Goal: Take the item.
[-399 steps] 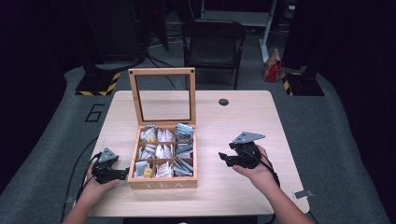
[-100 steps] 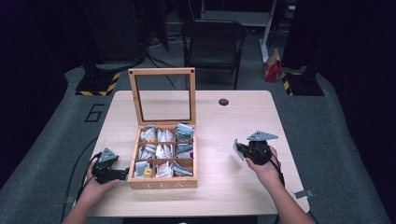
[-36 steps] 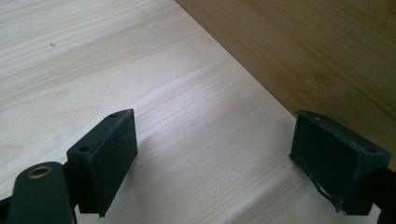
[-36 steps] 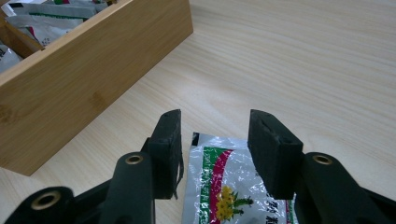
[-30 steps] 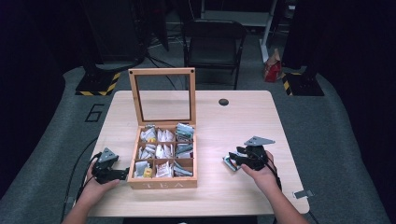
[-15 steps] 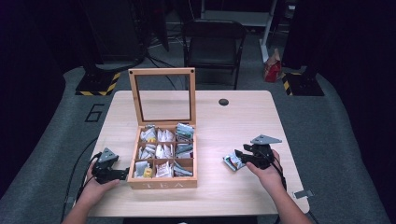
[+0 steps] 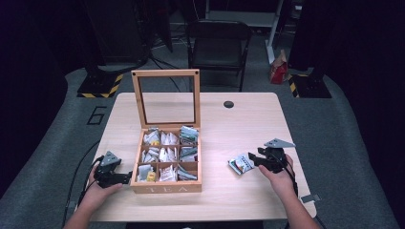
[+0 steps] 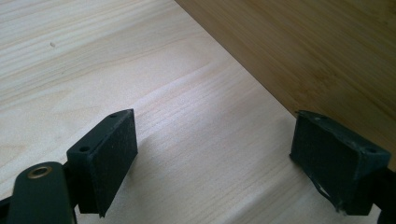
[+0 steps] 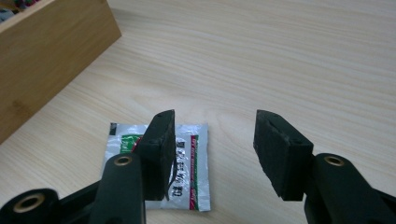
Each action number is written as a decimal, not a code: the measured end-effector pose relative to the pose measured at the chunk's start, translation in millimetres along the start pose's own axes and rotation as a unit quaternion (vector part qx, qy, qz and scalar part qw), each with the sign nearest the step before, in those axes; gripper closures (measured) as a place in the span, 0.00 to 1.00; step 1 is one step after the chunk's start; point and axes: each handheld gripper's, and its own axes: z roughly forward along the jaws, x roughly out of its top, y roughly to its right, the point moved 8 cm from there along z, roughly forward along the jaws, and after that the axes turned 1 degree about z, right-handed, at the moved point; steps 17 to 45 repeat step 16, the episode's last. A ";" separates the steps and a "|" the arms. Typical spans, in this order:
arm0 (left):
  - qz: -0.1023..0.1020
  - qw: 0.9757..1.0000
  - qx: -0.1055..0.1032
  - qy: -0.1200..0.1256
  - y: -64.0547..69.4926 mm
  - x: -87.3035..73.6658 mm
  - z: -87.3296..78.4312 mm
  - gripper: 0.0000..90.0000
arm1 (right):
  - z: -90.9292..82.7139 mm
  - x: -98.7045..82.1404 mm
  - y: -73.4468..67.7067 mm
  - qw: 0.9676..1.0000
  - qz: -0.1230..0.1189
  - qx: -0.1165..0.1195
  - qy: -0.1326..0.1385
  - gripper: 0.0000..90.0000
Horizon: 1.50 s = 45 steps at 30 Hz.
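Now the right claw (image 9: 212,149) had just been opening, half spread, empty; the flat silver-and-green foil tea sachet (image 9: 187,172) lay on the pale wooden desk (image 9: 289,56) under its left pad. Withdrawing straight should avoid dragging it.

tea packet (image 9: 187,163): silver, green/red print. tea box (image 7: 166,160): light brown wood. table (image 7: 229,129): pale wood grain. jaws: black.

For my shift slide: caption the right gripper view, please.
Right tongs open above a silver tea sachet lying flat on the pale table, the wooden tea box at upper left.
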 end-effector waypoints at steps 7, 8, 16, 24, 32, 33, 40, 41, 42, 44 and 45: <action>0.000 1.000 0.000 0.000 0.0 0.0 0.0 0.16 | 2.9 -7.9 5.9 1.000 0.000 -0.010 -0.008 0.53; 0.000 1.000 0.000 0.000 0.0 0.0 0.0 0.16 | 3.5 -8.7 5.5 1.000 0.006 -0.010 -0.008 0.53; 0.001 1.000 0.000 -0.001 -0.1 -0.1 -0.1 0.16 | 4.9 -15.4 9.6 1.000 0.004 -0.023 -0.014 0.52; 0.001 1.000 0.000 -0.001 -0.1 -0.1 -0.1 0.16 | 4.9 -15.4 9.6 1.000 0.004 -0.023 -0.014 0.52; 0.001 1.000 0.000 -0.001 -0.1 -0.1 -0.1 0.16 | 4.9 -15.4 9.6 1.000 0.004 -0.023 -0.014 0.52; 0.001 1.000 0.000 -0.001 -0.1 -0.1 -0.1 0.16 | 4.9 -15.4 9.6 1.000 0.004 -0.023 -0.014 0.52; 0.001 1.000 0.000 -0.001 -0.1 -0.1 -0.1 0.16 | 4.9 -15.4 9.6 1.000 0.004 -0.023 -0.014 0.52; 0.001 1.000 0.000 -0.001 -0.1 -0.1 -0.1 0.16 | 4.9 -15.4 9.6 1.000 0.004 -0.023 -0.014 0.52; 0.001 1.000 0.000 -0.001 -0.1 -0.1 -0.1 0.16 | 4.9 -15.4 9.6 1.000 0.004 -0.023 -0.014 0.52; 0.001 1.000 0.000 -0.001 -0.1 -0.1 -0.1 0.16 | 4.9 -15.4 9.6 1.000 0.004 -0.023 -0.014 0.52; 0.001 1.000 0.000 -0.001 -0.1 -0.1 -0.1 0.16 | 4.9 -15.4 9.6 1.000 0.004 -0.023 -0.014 0.52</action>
